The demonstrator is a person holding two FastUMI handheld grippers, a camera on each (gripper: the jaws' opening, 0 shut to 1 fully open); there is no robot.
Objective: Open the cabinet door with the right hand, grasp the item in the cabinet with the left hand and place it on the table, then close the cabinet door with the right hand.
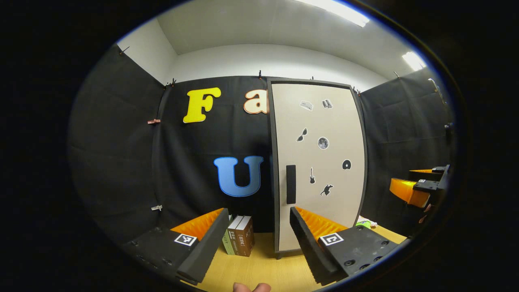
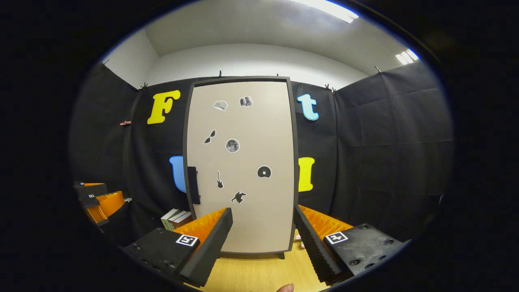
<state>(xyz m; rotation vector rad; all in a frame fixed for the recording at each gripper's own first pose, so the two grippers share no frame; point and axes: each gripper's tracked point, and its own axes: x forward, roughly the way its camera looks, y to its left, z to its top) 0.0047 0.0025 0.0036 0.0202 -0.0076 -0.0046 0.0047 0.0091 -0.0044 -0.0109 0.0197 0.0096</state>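
Both claws (jaws apart) face cabinet door point(image 2: 243, 162).

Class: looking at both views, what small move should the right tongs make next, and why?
Probably ease the open right tongs forward and left toward the dark handle, since the cabinet door is shut and neither tongs touches it.

Matt finishes around the tall beige cabinet door point(image 2: 243, 162)

Its smooth panel stands on a light wood-grain table point(image 2: 259, 273); just left, paper-covered books point(image 1: 239, 240) look slightly glossy.

left hand-held gripper point(image 1: 259, 239) and right hand-held gripper point(image 2: 263, 239), both jaws wide apart, level
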